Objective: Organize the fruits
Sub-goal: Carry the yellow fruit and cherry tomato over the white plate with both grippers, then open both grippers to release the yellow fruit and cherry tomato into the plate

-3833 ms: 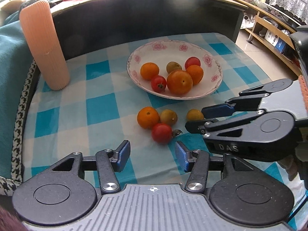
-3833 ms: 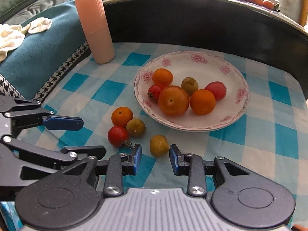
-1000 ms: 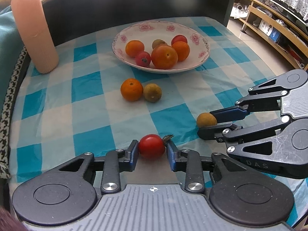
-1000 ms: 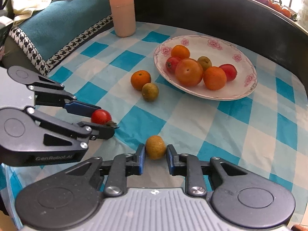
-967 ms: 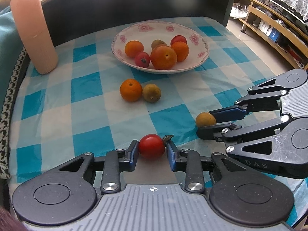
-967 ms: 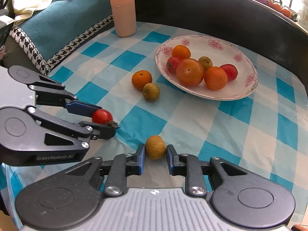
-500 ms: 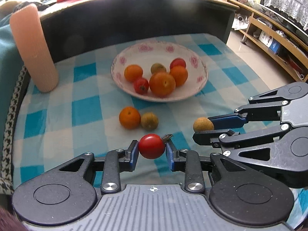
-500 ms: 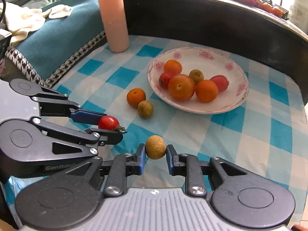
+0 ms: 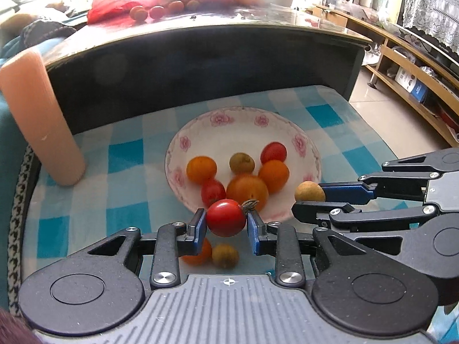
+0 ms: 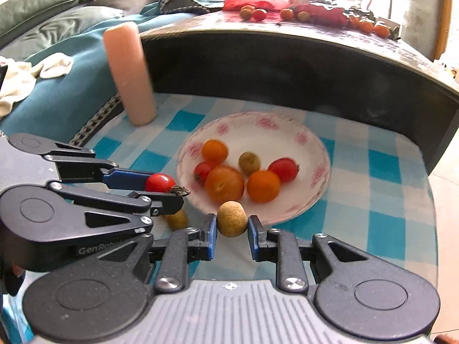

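- Left tool (image 9: 226, 223) clamps a red cherry tomato (image 9: 226, 217) — raised at the floral plate's (image 9: 298, 143) near rim.
- Right tool (image 10: 231, 233) clamps a small tan fruit (image 10: 231, 222) beside it.

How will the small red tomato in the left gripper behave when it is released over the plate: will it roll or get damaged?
The small red tomato, pinched in the left gripper, looks round and glossy, so it will probably roll once released. The floral white plate is dished, so it would likely settle against the fruit there. Its thin skin may bruise if squeezed harder.
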{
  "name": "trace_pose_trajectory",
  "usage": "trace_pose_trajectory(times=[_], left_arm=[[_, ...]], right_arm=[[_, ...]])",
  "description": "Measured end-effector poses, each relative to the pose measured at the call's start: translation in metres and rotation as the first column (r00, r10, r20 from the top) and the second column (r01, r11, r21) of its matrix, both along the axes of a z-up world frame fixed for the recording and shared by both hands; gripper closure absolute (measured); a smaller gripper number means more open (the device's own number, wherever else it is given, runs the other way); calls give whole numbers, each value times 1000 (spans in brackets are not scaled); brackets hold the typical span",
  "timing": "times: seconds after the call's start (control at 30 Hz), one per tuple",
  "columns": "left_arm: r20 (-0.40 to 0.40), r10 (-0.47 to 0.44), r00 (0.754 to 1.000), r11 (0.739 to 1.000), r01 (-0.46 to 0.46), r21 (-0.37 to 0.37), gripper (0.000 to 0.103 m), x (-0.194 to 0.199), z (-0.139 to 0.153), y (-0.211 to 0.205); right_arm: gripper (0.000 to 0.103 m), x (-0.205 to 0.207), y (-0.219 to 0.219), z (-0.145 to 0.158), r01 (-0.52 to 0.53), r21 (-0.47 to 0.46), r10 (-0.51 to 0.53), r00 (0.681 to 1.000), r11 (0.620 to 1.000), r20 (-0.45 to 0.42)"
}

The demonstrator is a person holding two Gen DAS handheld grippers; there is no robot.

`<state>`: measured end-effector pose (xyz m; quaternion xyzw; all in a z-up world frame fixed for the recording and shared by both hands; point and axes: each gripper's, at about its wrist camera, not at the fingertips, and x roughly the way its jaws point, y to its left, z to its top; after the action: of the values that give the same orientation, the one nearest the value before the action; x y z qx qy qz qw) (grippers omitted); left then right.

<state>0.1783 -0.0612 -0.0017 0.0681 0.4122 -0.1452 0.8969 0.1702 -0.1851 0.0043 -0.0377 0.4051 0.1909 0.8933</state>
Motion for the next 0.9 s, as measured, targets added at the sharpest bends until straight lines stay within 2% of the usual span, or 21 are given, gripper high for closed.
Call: trace_pose_trajectory(times=[0.33, 0.9], left_arm=[[-9, 0, 1000, 1000, 0, 13, 66, 25, -5, -9], [11, 21, 1000, 1000, -21, -6, 63, 40, -4, -11]], right_arm=[[63, 28, -7, -4, 74, 5, -74, 997, 997, 7], [63, 44, -12, -11, 131, 5, -131, 991, 991, 32]])
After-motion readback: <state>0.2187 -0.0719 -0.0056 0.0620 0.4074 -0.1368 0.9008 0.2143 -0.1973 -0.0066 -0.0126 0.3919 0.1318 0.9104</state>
